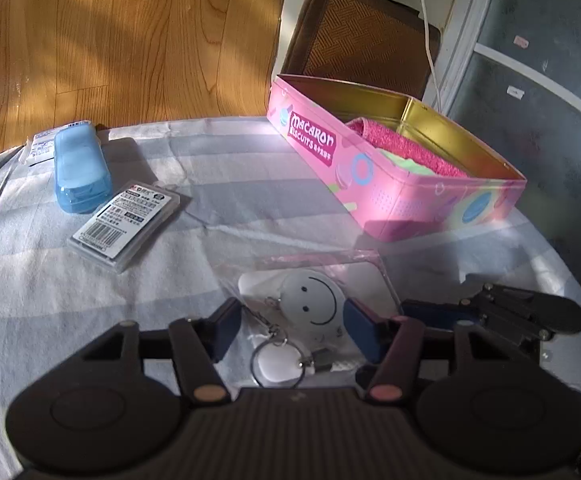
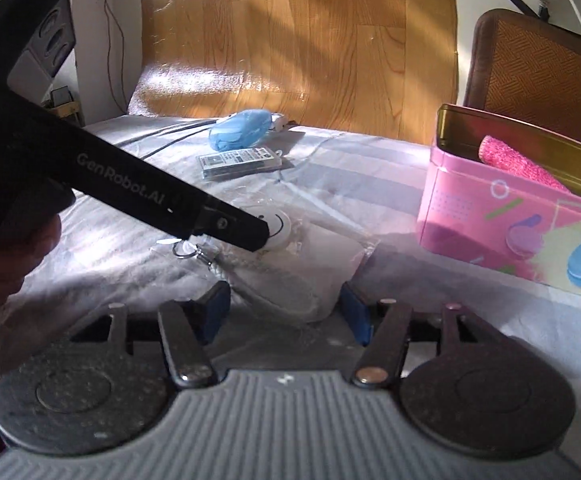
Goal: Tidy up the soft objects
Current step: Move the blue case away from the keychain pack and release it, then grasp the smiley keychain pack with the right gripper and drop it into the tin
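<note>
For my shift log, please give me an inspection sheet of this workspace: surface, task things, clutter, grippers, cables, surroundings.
Surface: pale striped cloth, wrinkled, in patchy sunlight.
Job's things: pink macaron tin open, holding a pink towel and something light green; smiley keychain bag lies flat before it.
Clutter: blue car-shaped case, clear labelled case, small packet behind.
Grippers: left gripper open, astride the bag; right gripper open at the bag's edge.
Cables: white cable hangs behind the tin.
Surroundings: wooden floor, woven brown chair.
</note>
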{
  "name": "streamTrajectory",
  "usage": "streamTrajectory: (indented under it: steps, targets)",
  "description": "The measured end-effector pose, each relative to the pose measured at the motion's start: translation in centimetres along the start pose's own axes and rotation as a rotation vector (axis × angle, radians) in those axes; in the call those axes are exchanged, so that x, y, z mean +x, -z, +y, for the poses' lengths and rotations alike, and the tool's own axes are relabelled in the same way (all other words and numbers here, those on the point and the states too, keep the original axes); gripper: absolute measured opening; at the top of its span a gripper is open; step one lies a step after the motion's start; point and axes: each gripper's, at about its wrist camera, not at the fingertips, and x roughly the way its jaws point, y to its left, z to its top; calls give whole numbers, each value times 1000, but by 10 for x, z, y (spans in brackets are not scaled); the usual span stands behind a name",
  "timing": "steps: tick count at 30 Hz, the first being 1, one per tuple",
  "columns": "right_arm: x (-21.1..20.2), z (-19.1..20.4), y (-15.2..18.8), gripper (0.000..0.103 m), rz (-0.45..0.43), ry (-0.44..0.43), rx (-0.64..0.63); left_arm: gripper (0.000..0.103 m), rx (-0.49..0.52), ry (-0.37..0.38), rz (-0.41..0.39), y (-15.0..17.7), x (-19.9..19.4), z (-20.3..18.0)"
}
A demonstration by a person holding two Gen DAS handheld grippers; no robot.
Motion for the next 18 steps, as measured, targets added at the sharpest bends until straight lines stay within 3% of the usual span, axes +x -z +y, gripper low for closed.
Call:
streamTrajectory:
  steps: [3, 11, 18]
  targets:
    - [-8, -5, -2, 55, -75, 14, 48, 46, -30, 50, -40, -14, -13, 4]
    - [-31, -17, -34, 55, -330, 127, 64, 47, 51, 79, -215, -69, -32, -29]
    - [-30, -68, -57, 55, -385, 295, 81, 47, 141, 138, -262, -127, 18, -78]
